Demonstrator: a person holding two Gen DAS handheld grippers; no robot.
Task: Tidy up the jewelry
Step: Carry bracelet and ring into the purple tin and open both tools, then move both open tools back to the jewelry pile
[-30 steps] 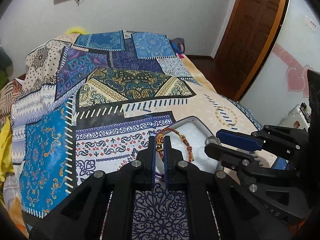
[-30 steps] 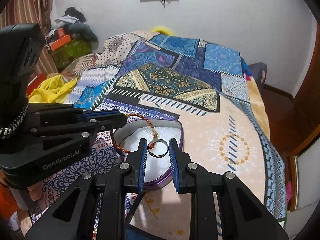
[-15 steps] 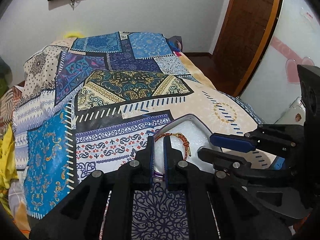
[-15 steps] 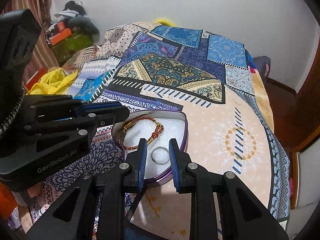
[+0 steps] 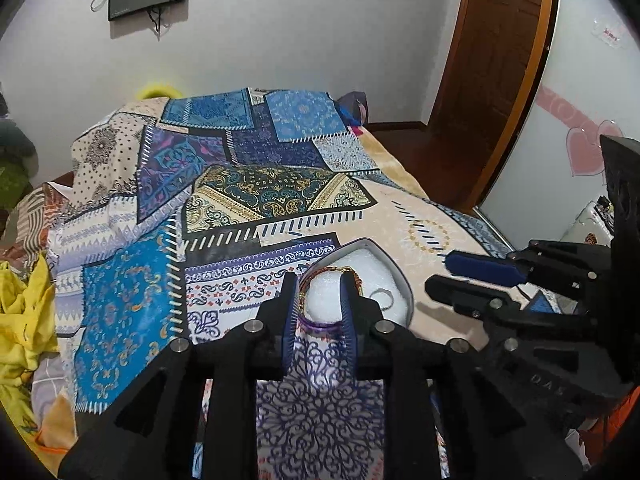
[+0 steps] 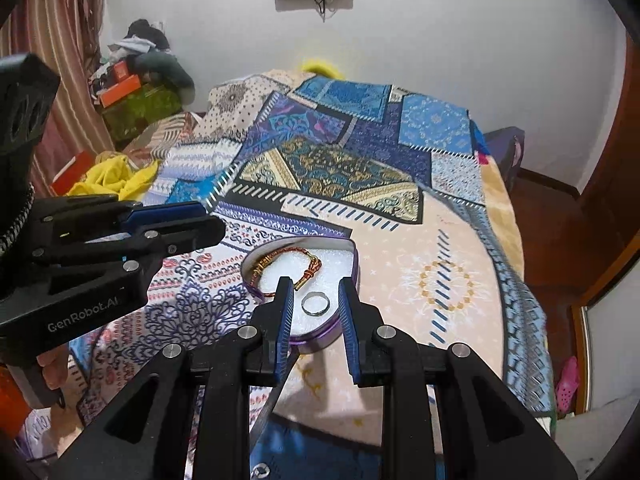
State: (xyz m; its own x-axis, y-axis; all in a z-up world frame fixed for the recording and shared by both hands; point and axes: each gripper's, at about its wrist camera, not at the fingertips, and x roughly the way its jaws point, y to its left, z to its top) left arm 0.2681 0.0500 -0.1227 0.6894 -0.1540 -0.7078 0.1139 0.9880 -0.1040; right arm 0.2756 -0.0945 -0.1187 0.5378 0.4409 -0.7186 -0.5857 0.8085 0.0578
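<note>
A heart-shaped purple tin (image 6: 354, 258) with white foam lining lies on the patterned bedspread; it also shows in the left wrist view (image 5: 404, 280). Inside lie a red-and-gold braided bracelet (image 6: 280, 258) and a silver ring (image 6: 316, 305). In the left wrist view the bracelet (image 5: 350, 270) and ring (image 5: 383, 298) show in the tin. My left gripper (image 5: 319, 296) is open and empty just before the tin. My right gripper (image 6: 315, 304) is open and empty, above the ring. Each gripper shows in the other's view, the left (image 6: 176, 228) and the right (image 5: 456, 276).
The patchwork bedspread (image 6: 332, 168) covers the bed. Yellow cloth (image 5: 20, 320) lies at the bed's left edge. Boxes and clothes (image 6: 136, 92) are piled by the curtain. A wooden door (image 5: 496, 80) stands at the right. A metal ring (image 6: 261, 471) lies near the front edge.
The left gripper has let go of the bracelet, opened and drawn back. The right gripper has let the ring drop into the tin and pulled back and up.
</note>
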